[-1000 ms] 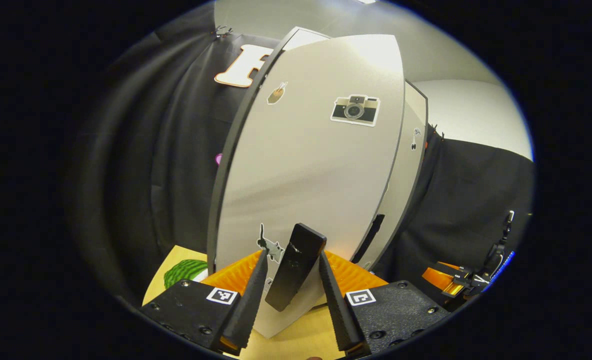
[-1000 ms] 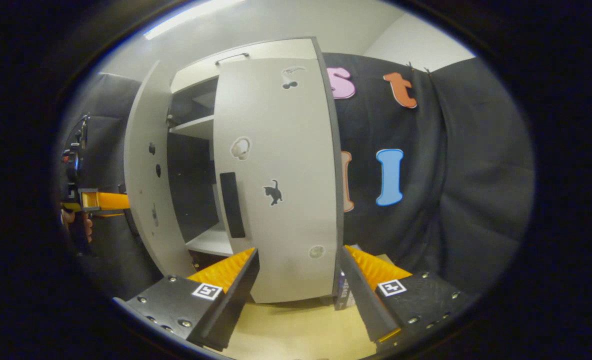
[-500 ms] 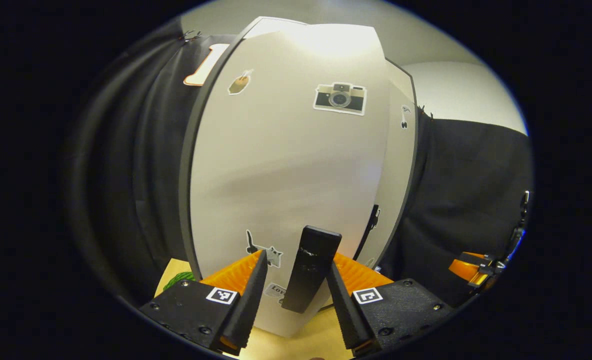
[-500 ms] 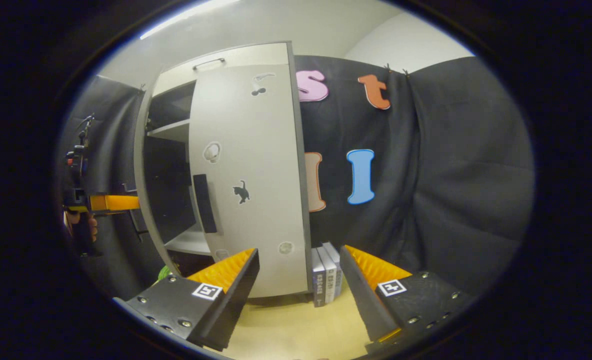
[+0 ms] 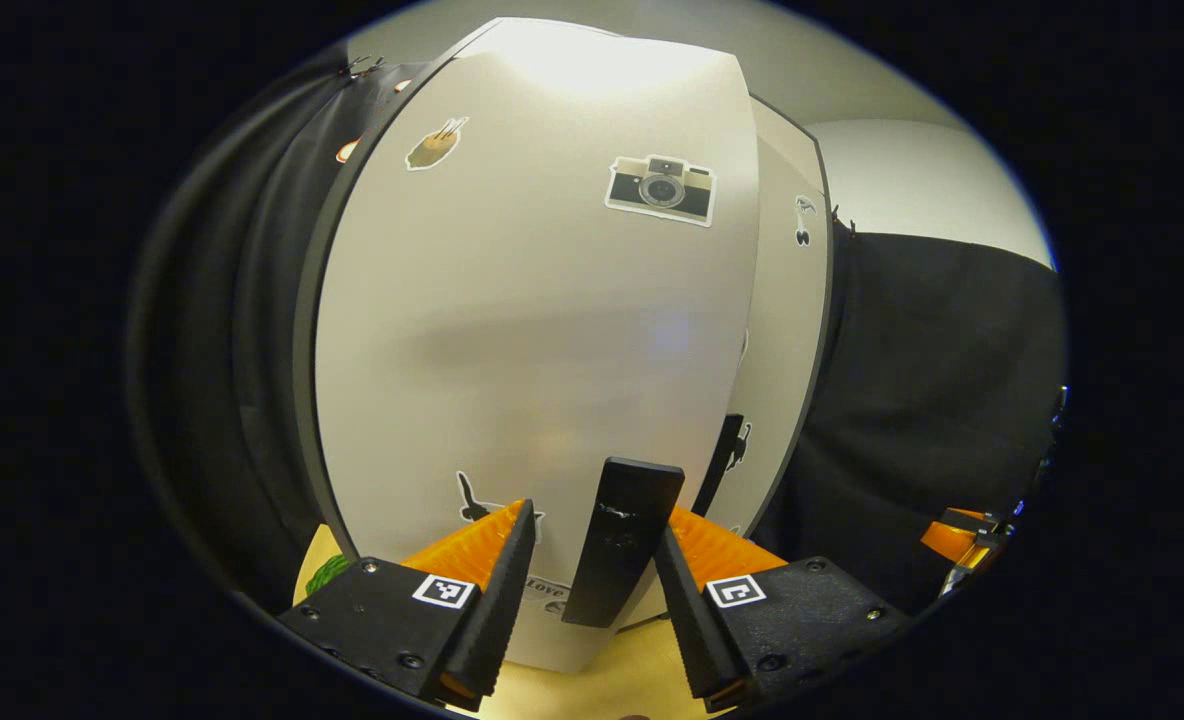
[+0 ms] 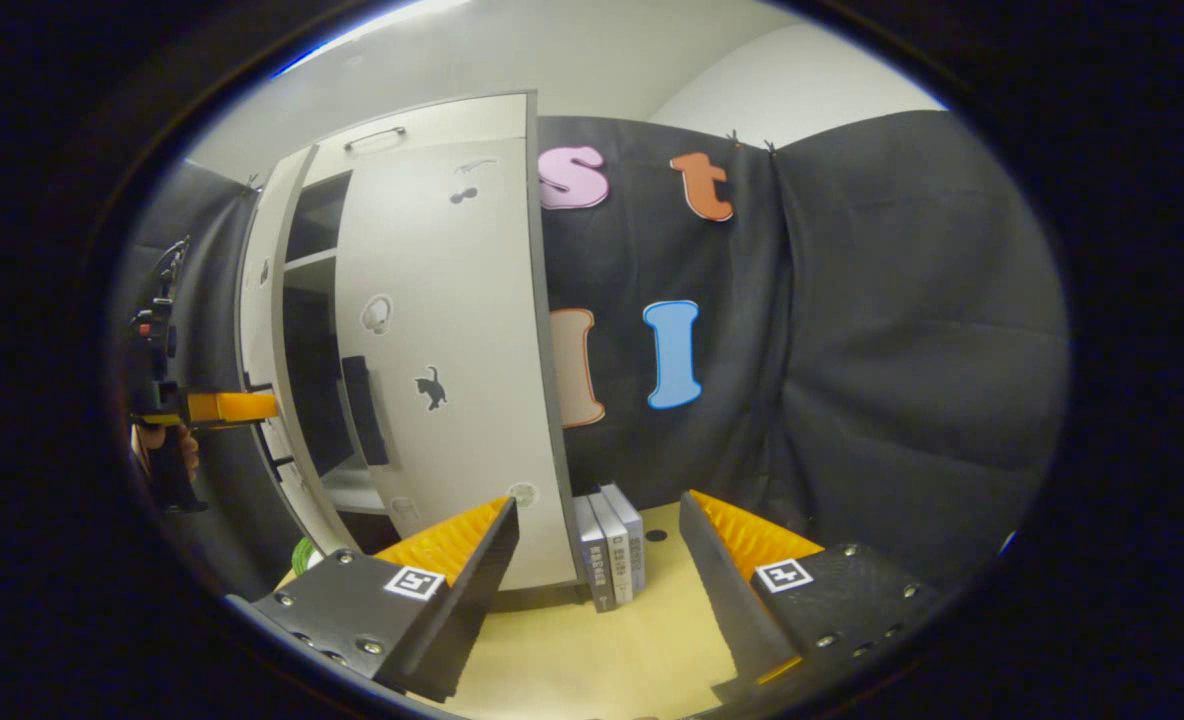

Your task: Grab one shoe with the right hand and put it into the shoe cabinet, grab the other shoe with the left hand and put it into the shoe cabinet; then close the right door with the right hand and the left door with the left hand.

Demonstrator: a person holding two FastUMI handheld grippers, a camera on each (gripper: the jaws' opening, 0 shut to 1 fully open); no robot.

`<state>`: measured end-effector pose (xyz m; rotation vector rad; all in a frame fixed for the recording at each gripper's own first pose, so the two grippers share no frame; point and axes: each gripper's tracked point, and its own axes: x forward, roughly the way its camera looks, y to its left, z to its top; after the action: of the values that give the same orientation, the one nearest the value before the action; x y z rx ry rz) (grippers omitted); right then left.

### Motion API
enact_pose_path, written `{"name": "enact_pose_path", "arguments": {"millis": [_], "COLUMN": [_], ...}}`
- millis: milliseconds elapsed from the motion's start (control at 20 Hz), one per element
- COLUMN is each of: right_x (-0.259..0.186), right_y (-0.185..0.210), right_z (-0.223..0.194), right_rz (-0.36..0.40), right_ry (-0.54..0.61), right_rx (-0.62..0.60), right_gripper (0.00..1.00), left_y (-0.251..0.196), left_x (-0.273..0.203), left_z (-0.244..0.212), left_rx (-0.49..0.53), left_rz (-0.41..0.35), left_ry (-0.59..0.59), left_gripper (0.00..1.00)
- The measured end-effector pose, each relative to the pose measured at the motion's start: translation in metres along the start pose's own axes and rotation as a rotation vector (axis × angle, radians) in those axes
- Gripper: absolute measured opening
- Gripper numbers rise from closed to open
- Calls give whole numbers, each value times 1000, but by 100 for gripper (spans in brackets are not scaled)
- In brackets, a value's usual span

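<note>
Fingers of the left gripper [image 5: 587,560] are straddling, spread, the left door's [image 5: 542,330] stiff handle [image 5: 620,540], its natural hold, while the right gripper [image 6: 597,560] is hanging open.

I'm seeing the left door [image 5: 542,330] showing pale grey with a dark edge, carrying a black handle [image 5: 620,540] and a black-and-beige camera sticker [image 5: 661,189]. The right door [image 6: 447,350] is showing the same grey with a black cat sticker [image 6: 431,387]. The worktop [image 6: 612,650] is looking light yellow, with grey-white books [image 6: 612,545].
</note>
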<state>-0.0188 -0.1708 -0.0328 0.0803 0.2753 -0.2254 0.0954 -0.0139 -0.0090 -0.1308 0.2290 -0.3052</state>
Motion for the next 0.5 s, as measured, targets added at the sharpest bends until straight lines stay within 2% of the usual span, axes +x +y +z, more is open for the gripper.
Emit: {"name": "enact_pose_path", "arguments": {"millis": [50,500], "right_x": [-1,-12], "right_y": [-3,-34], "right_z": [2,5], "right_rz": [-9,-94], "right_ry": [-6,-25], "right_rx": [1,23], "right_gripper": [97,97], "left_y": [-1,-2], "left_x": [2,12], "left_z": [0,-1], "left_rx": [3,29], "left_rz": [-4,-3], "left_ry": [1,2], "left_gripper": [70,70]}}
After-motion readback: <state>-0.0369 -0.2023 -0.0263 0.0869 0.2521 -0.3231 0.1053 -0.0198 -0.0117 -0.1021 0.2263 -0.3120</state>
